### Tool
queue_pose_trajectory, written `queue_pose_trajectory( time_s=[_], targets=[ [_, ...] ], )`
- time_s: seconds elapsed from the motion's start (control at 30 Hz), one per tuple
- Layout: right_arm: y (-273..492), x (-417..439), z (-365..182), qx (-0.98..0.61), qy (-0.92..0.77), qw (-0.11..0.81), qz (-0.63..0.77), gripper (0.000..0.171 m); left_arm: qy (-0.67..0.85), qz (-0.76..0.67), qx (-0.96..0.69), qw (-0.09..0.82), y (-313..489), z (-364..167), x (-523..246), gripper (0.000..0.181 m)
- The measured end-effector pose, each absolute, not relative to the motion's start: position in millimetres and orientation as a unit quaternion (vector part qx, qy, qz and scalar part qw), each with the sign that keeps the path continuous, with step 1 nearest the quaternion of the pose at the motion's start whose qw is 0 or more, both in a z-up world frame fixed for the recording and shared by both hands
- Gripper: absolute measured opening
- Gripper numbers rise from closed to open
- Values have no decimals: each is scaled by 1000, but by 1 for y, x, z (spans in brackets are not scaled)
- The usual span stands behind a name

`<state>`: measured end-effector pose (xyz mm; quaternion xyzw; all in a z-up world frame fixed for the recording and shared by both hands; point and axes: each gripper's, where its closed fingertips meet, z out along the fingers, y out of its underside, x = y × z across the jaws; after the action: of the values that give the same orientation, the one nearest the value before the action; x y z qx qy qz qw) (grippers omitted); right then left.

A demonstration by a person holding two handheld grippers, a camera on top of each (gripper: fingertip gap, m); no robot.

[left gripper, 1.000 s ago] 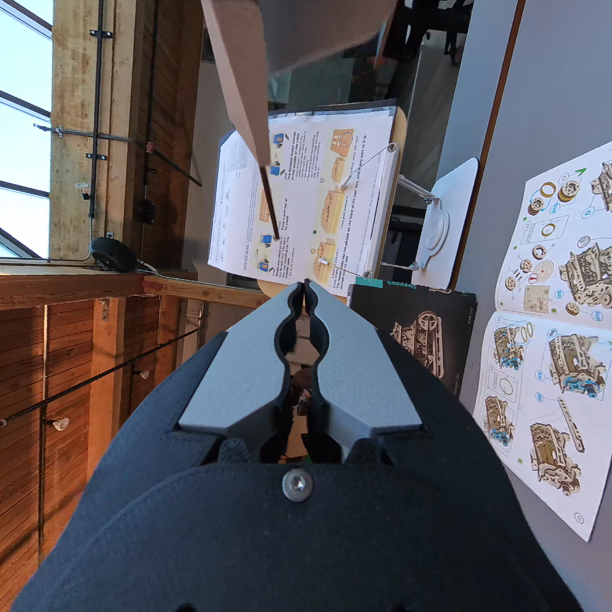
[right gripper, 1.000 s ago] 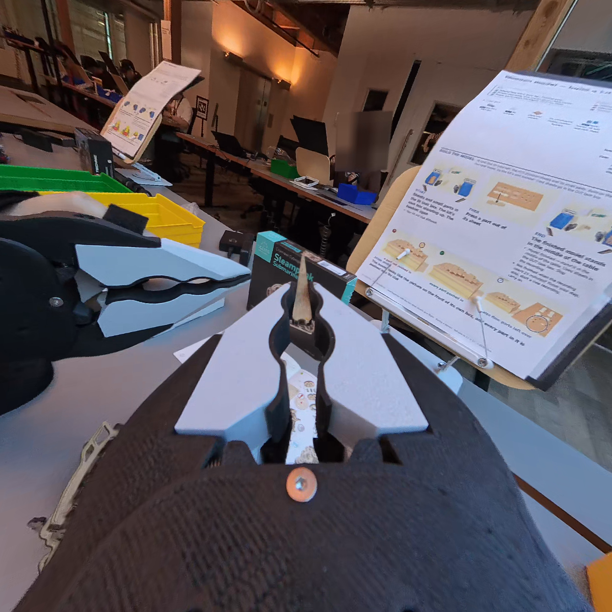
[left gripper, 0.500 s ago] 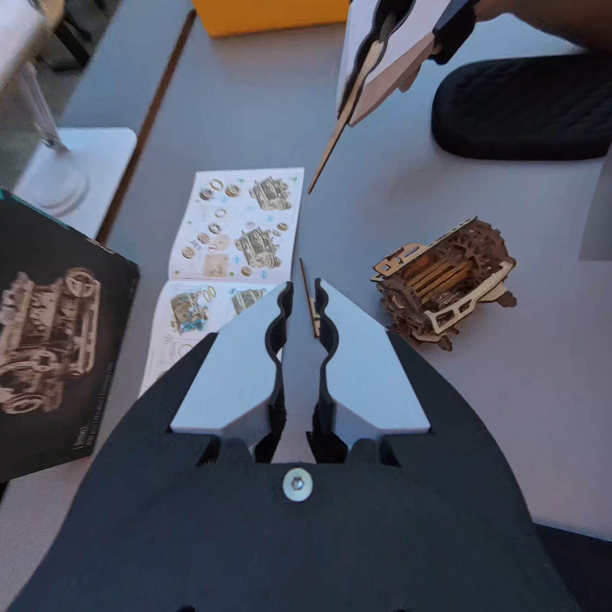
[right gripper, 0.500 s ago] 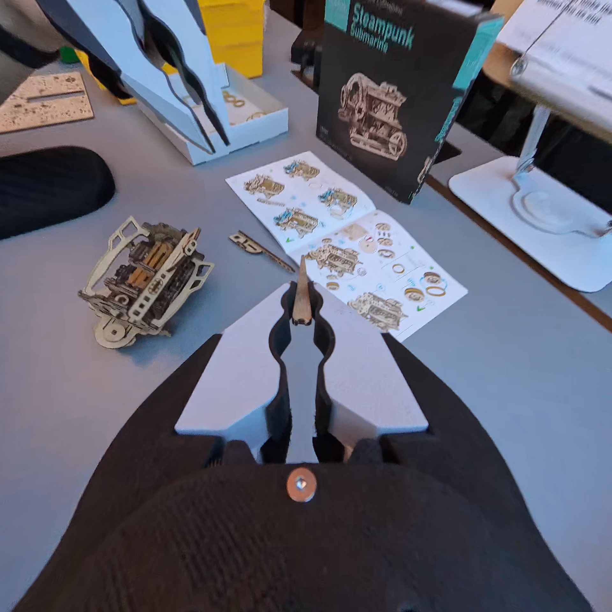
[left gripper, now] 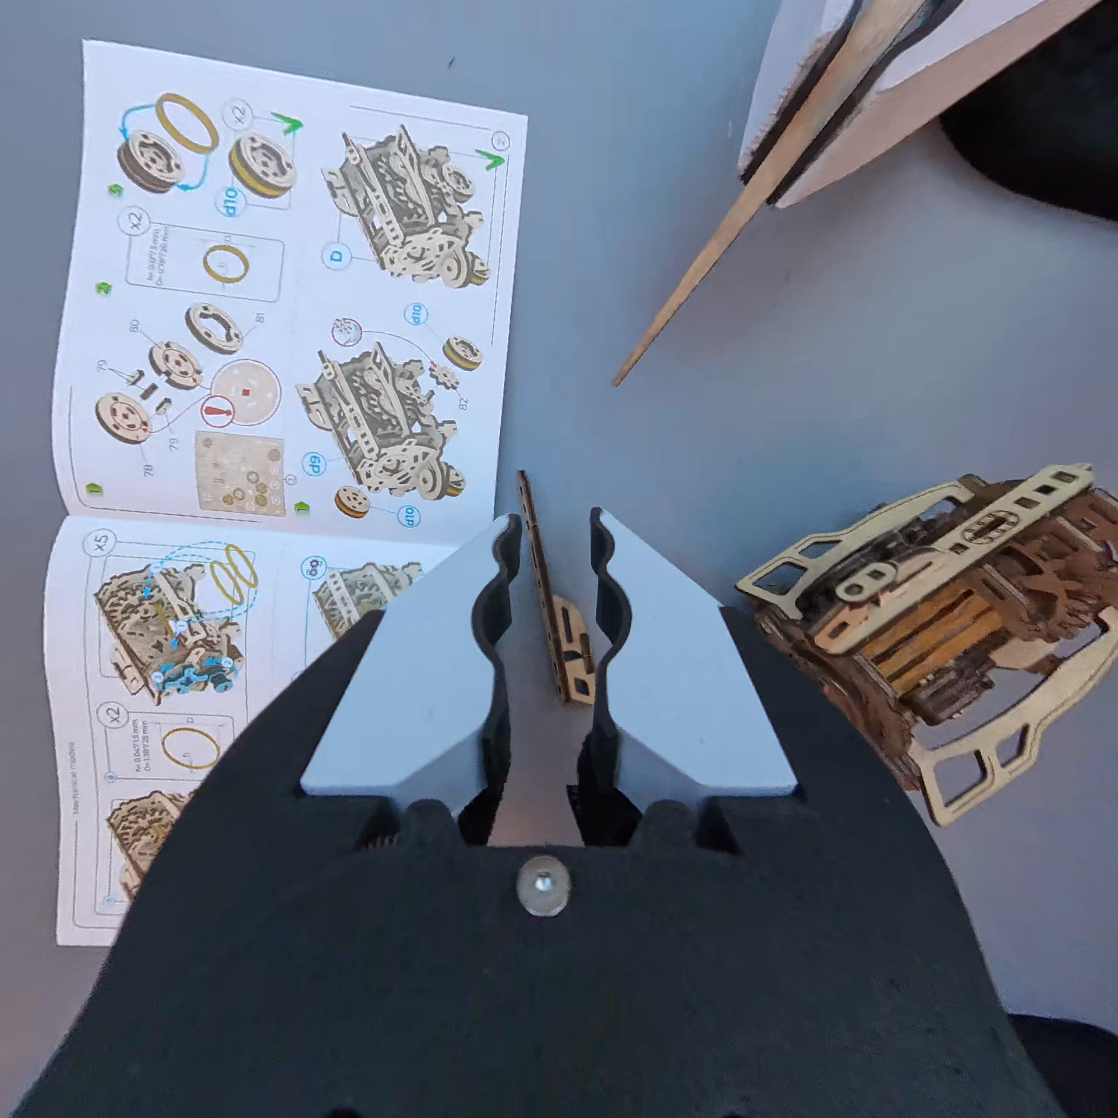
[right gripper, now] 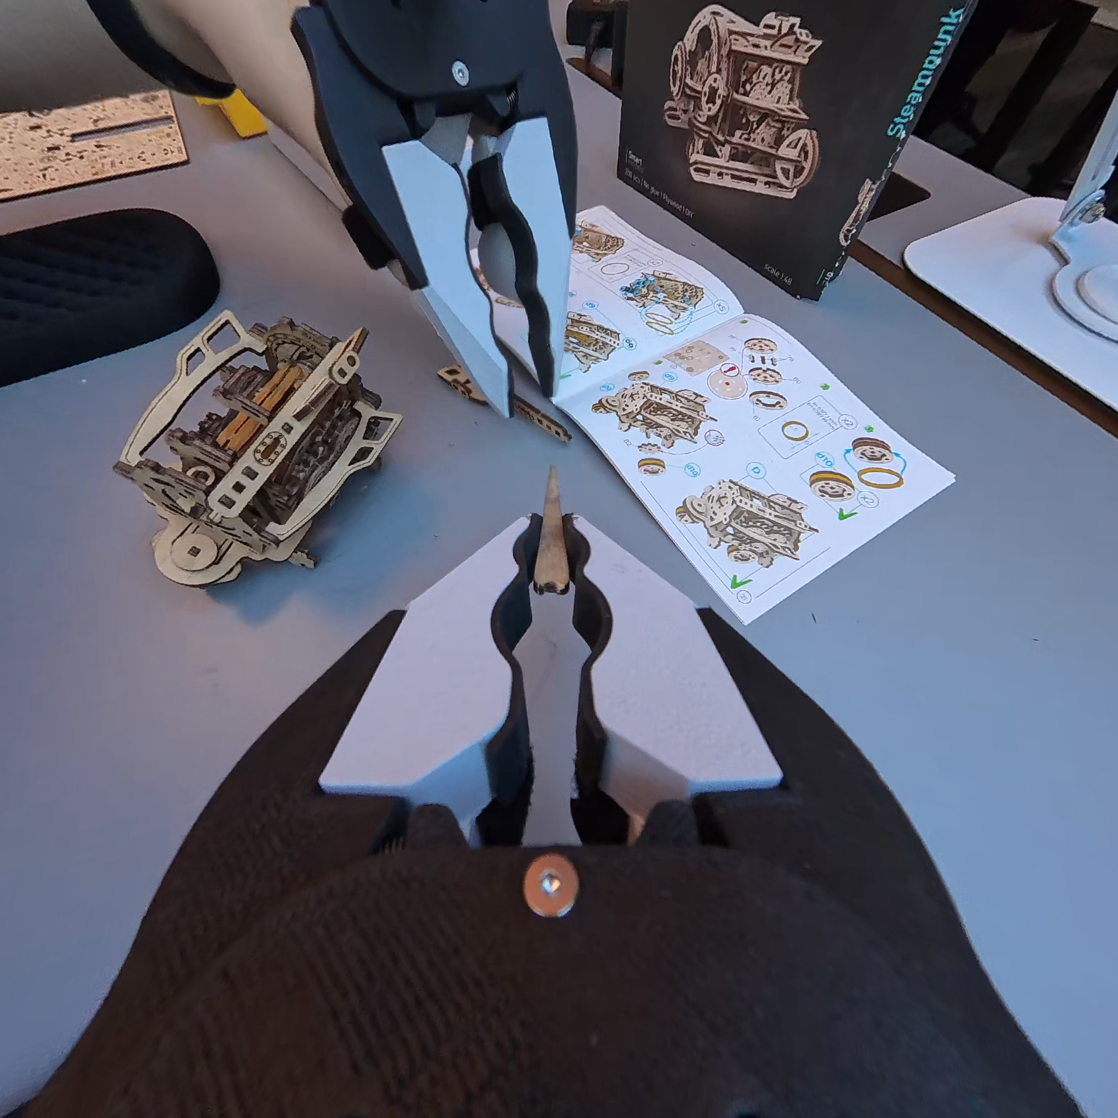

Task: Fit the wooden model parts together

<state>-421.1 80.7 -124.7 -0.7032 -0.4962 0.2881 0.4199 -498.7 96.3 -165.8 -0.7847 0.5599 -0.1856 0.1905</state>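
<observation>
- The flat wooden strip (left gripper: 547, 596) lies on the grey table (left gripper: 786, 423), just beside the edge of the open instruction booklet (left gripper: 290, 302). One end is narrow and perforated; the other widens into a tab with cut-outs.
- The left gripper (left gripper: 555, 514) is positioned over the strip with its jaws spread. The strip sits in the gap between them; in the right wrist view the fingertips (right gripper: 502, 393) stand at or just above the table on either side of it. Actual contact cannot be confirmed.
- The right gripper (right gripper: 552, 517) is pressed together on a tapered wooden pin (right gripper: 552, 532), whose pointed end projects forward, well apart from the strip.
- The partly built wooden model (right gripper: 242, 447) rests tilted on the table, near the left gripper but not touching it.
- Risk: the strip is thin and lies flat. If the jaws close above its edges, they will likely slip over it or push it under the booklet.
- Risk: closing on the narrow perforated end may flex or snap it.
- Risk: the booklet's edge may be pinched together with the strip.
- Risk: the pin is held only near its butt end, so side load during insertion may pivot it out of the grip.
</observation>
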Motion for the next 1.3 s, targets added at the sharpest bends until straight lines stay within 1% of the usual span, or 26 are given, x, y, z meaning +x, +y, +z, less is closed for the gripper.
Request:
queue_pose_trajectory(
  time_s=[0.03, 0.13, 0.23, 0.37, 0.4, 0.43, 0.5, 0.53, 0.6, 0.73, 0.8, 0.87, 1.03, 1.1, 1.3],
  targets=[
    [81, -420, -125, -702, -500, 423, 282, 5, 561, -173, -787, 189, 99, -170, -499, 22],
    [79, -422, -124, -693, -507, 430, 278, 5, 572, -119, -788, 194, 108, -180, -504, 19],
    [79, -423, -126, -691, -513, 432, 271, 5, 578, -129, -786, 179, 101, -185, -502, 10],
    [80, -423, -127, -688, -515, 439, 262, 5, 573, -130, -795, 152, 95, -186, -509, 8],
    [80, -423, -125, -687, -514, 442, 262, 5, 572, -131, -798, 141, 92, -186, -512, 1],
    [81, -423, -123, -685, -513, 447, 263, 5, 572, -132, -798, 137, 90, -186, -514, 0],
    [82, -425, -113, -677, -509, 460, 266, 5, 570, -131, -797, 152, 94, -184, -515, 0],
    [83, -426, -104, -670, -509, 469, 268, 5, 567, -137, -793, 178, 98, -177, -512, 0],
    [87, -428, -72, -644, -516, 504, 256, 5, 542, -174, -783, 249, 109, -143, -502, 0],
    [87, -435, 40, -536, -536, 615, 217, 5, 447, -315, -731, 407, 120, -26, -484, 0],
    [92, -439, 86, -503, -541, 656, 155, 4, 416, -345, -696, 472, 121, 24, -487, 0],
    [87, -448, 116, -472, -558, 673, 114, 5, 401, -348, -674, 514, 117, 57, -492, 0],
    [73, -471, 139, -436, -583, 681, 71, 6, 329, -322, -656, 598, 111, 95, -525, 0],
    [65, -482, 138, -412, -607, 677, 57, 6, 308, -328, -652, 610, 109, 101, -535, 0],
    [69, -499, 139, -408, -594, 693, 20, 6, 309, -332, -638, 623, 101, 106, -541, 0]
  ],
)
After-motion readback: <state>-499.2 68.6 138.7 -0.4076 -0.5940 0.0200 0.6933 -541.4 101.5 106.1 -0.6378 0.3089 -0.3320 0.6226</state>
